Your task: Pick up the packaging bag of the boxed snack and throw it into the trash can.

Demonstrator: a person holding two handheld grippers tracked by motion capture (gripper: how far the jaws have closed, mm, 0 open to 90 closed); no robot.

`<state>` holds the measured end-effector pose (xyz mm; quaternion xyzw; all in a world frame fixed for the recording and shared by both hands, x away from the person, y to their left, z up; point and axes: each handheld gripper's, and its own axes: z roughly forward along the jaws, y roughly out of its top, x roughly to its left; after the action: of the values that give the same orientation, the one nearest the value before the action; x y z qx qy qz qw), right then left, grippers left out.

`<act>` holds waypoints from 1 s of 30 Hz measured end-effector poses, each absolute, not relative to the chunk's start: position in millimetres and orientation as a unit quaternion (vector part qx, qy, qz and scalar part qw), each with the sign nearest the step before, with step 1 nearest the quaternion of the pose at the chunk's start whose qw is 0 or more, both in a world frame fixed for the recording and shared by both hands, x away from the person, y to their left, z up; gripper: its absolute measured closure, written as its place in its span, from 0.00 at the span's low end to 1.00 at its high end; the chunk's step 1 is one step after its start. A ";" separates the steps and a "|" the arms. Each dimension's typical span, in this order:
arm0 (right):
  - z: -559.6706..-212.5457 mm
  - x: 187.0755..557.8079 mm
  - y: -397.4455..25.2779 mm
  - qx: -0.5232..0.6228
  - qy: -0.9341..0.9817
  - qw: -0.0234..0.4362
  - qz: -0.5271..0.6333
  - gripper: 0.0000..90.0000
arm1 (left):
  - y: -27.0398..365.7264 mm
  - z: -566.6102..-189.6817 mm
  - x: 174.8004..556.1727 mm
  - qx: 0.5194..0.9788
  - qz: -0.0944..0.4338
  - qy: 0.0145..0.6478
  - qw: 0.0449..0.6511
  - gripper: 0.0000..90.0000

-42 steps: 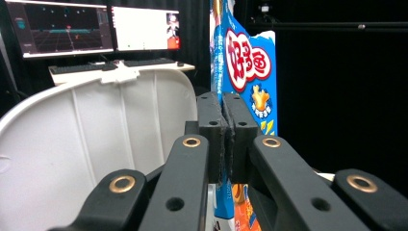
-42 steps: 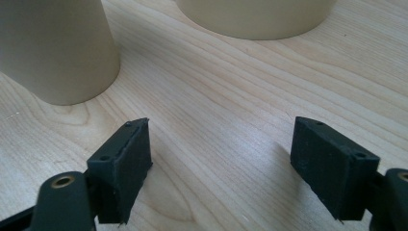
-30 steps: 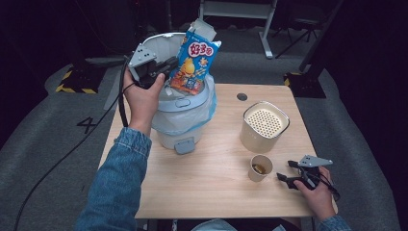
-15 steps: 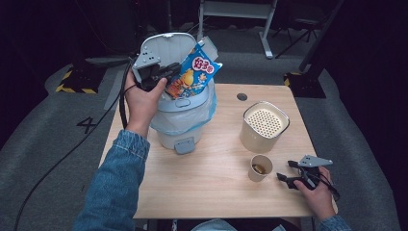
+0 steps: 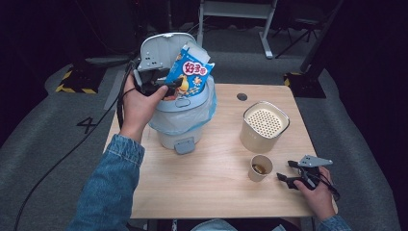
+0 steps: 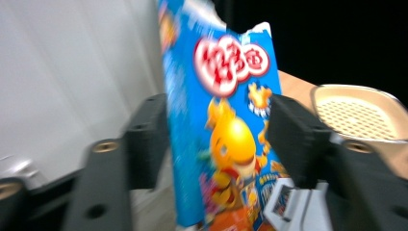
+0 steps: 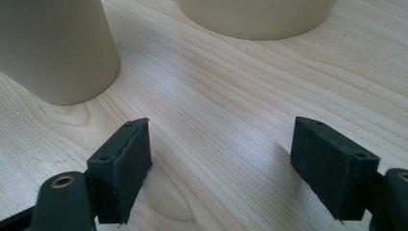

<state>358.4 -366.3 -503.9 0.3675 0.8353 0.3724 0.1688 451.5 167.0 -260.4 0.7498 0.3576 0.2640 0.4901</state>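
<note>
Since a second ago the bag (image 5: 195,74) has tipped over, its top swinging from about 12 toward 2 o'clock, while the hand has barely shifted.

In the left gripper view the pads (image 6: 146,139) stand wide apart, about as wide as the idle pair on the other side. The bag sits loosely between them, one edge near each pad, so the left gripper (image 5: 168,86) looks to have let go. The blur fits a bag that is slipping. It hangs over the mouth of the bin (image 5: 183,120) at the table's 11 o'clock, in front of the raised lid (image 5: 156,50), with its lower corner at the rim on the 9 o'clock side.

The step appears to be dropping the bag into the bin. To do it well, the person should keep the jaws spread and hold the hand over the opening until the bag is below the rim. Pulling back toward 7 o'clock too soon could drag a corner out. The bag leans toward 2 o'clock, so it may catch on the far rim or on the liner; a light nudge down from 9 o'clock would seat it. The lid should be left alone until then.

The right gripper (image 5: 288,171) rests open and empty on the table (image 5: 207,192) at 4 o'clock. It sits just beside the cup (image 5: 260,168), with the canister (image 5: 265,126) beyond, and it need not move.
</note>
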 end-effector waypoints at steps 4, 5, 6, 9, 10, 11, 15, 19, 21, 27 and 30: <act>-503.9 358.4 -366.3 0.368 0.835 0.169 0.372 0.25 | 173.7 -263.1 449.7 0.747 0.254 0.373 0.489 0.36; -503.9 358.4 -366.3 0.367 0.835 0.169 0.372 0.25 | 175.0 -263.5 448.7 0.745 0.262 0.373 0.487 0.36; -503.9 358.4 -366.3 0.368 0.835 0.169 0.372 0.25 | 175.7 -263.9 447.7 0.743 0.265 0.372 0.488 0.36; -503.9 358.4 -366.4 0.368 0.835 0.169 0.372 0.25 | 179.7 -265.1 442.3 0.741 0.264 0.365 0.497 0.35; -503.9 358.5 -366.4 0.367 0.835 0.169 0.372 0.25 | 179.7 -265.1 442.3 0.741 0.264 0.365 0.497 0.35; -503.9 358.5 -366.4 0.367 0.835 0.169 0.372 0.25 | 181.4 -265.6 436.5 0.742 0.263 0.358 0.502 0.35; -503.9 358.4 -366.4 0.368 0.835 0.169 0.372 0.25 | 182.7 -265.2 428.6 0.745 0.258 0.345 0.509 0.33; -503.9 358.4 -366.3 0.368 0.835 0.169 0.372 0.25 | 182.2 -263.0 410.2 0.765 0.241 0.310 0.511 0.32; -503.9 358.4 -366.3 0.368 0.835 0.169 0.372 0.25 | 181.4 -263.3 402.2 0.775 0.235 0.296 0.507 0.32; -503.9 358.4 -366.4 0.368 0.835 0.168 0.372 0.25 | 177.4 -269.0 380.4 0.790 0.222 0.270 0.504 0.32; -503.8 358.5 -366.3 0.367 0.836 0.168 0.372 0.25 | 175.3 -278.7 363.3 0.797 0.203 0.257 0.508 0.32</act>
<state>358.5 -366.3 -503.8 0.3675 0.8355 0.3721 0.1685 363.3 175.3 -278.7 0.7968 0.2569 0.2029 0.5078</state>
